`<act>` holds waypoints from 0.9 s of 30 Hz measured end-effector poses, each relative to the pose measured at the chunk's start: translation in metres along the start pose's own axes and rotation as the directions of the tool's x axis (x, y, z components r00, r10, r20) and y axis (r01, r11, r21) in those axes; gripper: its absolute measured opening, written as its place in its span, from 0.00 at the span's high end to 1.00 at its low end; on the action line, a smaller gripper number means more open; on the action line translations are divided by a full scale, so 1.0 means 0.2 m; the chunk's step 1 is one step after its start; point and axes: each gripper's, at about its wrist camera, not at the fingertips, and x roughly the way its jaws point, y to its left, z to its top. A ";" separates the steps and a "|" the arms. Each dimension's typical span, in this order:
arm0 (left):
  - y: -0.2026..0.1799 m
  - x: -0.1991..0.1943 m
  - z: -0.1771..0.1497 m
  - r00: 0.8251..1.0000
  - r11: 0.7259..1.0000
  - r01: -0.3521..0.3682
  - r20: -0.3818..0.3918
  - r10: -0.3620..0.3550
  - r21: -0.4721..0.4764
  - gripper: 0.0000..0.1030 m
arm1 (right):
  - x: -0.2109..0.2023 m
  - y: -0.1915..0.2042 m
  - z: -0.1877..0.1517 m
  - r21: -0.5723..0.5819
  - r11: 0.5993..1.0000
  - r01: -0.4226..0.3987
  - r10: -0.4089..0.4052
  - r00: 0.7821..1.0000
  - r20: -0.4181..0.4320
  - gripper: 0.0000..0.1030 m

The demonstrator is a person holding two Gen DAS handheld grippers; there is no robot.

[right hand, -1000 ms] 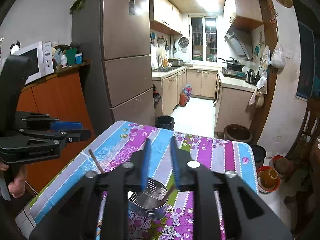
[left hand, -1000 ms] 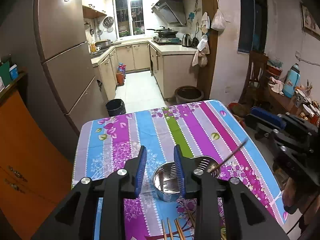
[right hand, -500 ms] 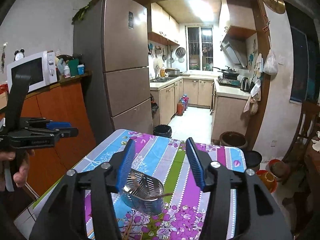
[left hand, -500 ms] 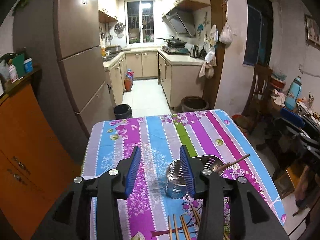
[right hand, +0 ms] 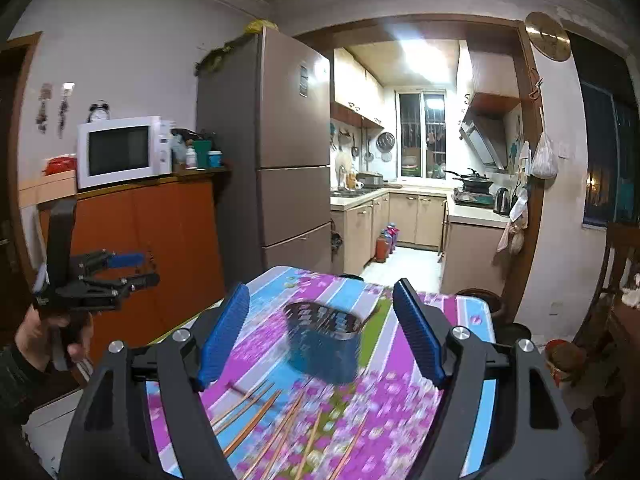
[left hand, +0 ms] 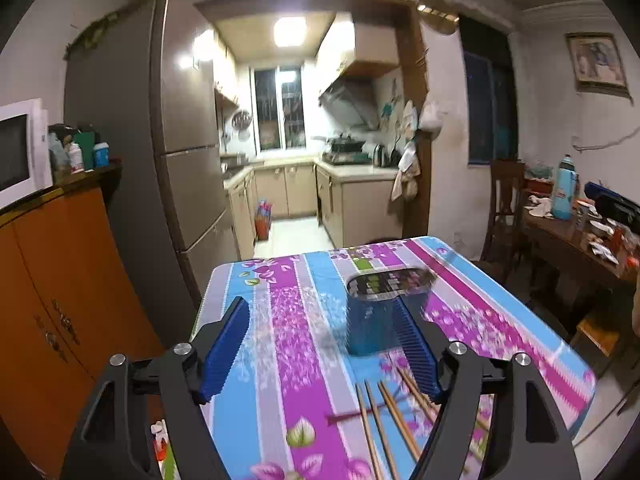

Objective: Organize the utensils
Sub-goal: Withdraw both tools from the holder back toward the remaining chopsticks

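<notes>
surface (left hand: 288,312): striped floral cloth, filling the near half of both wrist views. A second ago both cameras sat close over the metal holder; now much more cloth shows in front of them, so both hands have drawn back toward the near edge.
utensil holder (left hand: 380,312): perforated metal cup standing upright around mid-surface, ahead of the left tongs and a little right of centre; in the right wrist view (right hand: 324,340) it sits between the two blue pads but well beyond them. It is smeared by motion, so I cannot say whether a chopstick now stands inside; the one that leaned from its rim a second ago is no longer visible.
left tongs (left hand: 324,344): jaws opening, now spread wide where they were narrow a second ago; nothing between the pads.
right tongs (right hand: 324,332): also opening from a narrow gap to a wide one; empty.
loose chopsticks (left hand: 384,420): several wooden sticks lying flat on the near part of the surface, in front of the holder and apart from it; also seen fanned out in the right wrist view (right hand: 276,420).
meaning for the task: probably one delivery to the holder is finished, and the tongs are readied for the next stick lying near.
</notes>
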 end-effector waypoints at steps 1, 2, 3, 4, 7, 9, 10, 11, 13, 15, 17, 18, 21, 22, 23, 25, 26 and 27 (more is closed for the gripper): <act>-0.02 -0.03 -0.06 1.000 1.000 -0.001 0.010 0.001 0.008 0.26 | -0.05 0.02 -0.07 0.009 1.000 -0.006 0.006 1.000 0.012 0.31; -0.05 -0.07 -0.17 1.000 1.000 0.002 0.022 -0.003 0.028 0.26 | -0.08 0.02 -0.11 0.017 1.000 -0.012 0.012 1.000 0.017 0.31; -0.08 -0.11 -0.28 0.999 0.999 -0.007 0.032 0.005 0.046 0.26 | -0.12 0.04 -0.19 0.025 1.000 -0.014 0.014 1.000 0.020 0.31; -0.10 -0.12 -0.35 0.999 0.998 -0.013 0.035 0.011 0.059 0.26 | -0.15 0.06 -0.25 0.028 1.000 -0.012 0.011 1.000 0.026 0.31; -0.19 -0.17 -0.65 1.000 0.996 0.002 0.017 -0.003 0.092 0.25 | -0.23 0.14 -0.46 0.027 1.000 0.015 -0.016 0.999 0.039 0.31; -0.24 -0.17 -0.77 1.000 0.995 0.015 0.007 -0.016 0.097 0.26 | -0.24 0.17 -0.58 0.026 0.999 0.034 -0.035 0.999 0.032 0.31; -0.27 -0.17 -0.85 1.000 0.995 0.022 -0.002 -0.022 0.101 0.26 | -0.25 0.19 -0.64 0.031 0.999 0.036 -0.037 0.999 0.026 0.34; -0.27 -0.16 -0.90 1.000 0.995 0.027 -0.012 -0.026 0.095 0.26 | -0.25 0.21 -0.69 0.034 0.999 0.038 -0.038 0.999 0.016 0.42; -0.28 -0.15 -0.99 0.998 0.997 0.052 -0.032 -0.050 0.060 0.26 | -0.23 0.25 -0.83 0.034 0.998 0.048 -0.047 0.999 -0.022 0.53; -0.28 -0.13 -1.08 0.998 0.998 0.042 -0.041 -0.040 0.042 0.26 | -0.18 0.28 -0.93 0.038 0.998 0.048 -0.046 0.997 -0.067 0.64; -0.29 -0.10 -1.17 0.998 0.999 0.039 -0.054 -0.038 0.027 0.32 | -0.12 0.31 -1.04 0.031 0.998 0.057 -0.053 0.992 -0.114 0.72; -0.29 -0.09 -1.19 0.997 0.999 0.043 -0.061 -0.042 0.021 0.36 | -0.10 0.32 -1.09 0.034 0.998 0.055 -0.050 0.990 -0.133 0.74; -0.33 -0.05 -1.29 0.996 0.998 0.049 -0.081 -0.045 0.038 0.47 | -0.02 0.34 -1.23 0.029 0.997 0.067 -0.061 0.982 -0.181 0.78; -0.34 -0.05 -1.30 0.995 0.998 0.052 -0.084 -0.049 0.043 0.52 | 0.00 0.34 -1.27 0.018 0.997 0.075 -0.070 0.980 -0.188 0.79; -0.36 -0.04 -1.32 0.995 0.997 0.058 -0.084 -0.054 0.051 0.52 | -0.01 0.34 -1.30 0.015 0.997 0.078 -0.073 0.979 -0.191 0.80; -0.38 -0.03 -1.33 0.996 0.997 0.047 -0.075 -0.042 0.067 0.59 | 0.01 0.34 -1.34 0.011 0.996 0.086 -0.083 0.977 -0.194 0.80; -0.38 -0.02 -1.33 0.996 0.997 0.047 -0.075 -0.042 0.064 0.60 | 0.02 0.34 -1.35 0.008 0.996 0.092 -0.088 0.977 -0.196 0.80; -0.38 -0.01 -1.33 0.996 0.997 0.045 -0.074 -0.040 0.059 0.62 | 0.02 0.33 -1.37 0.012 0.996 0.090 -0.086 0.976 -0.201 0.80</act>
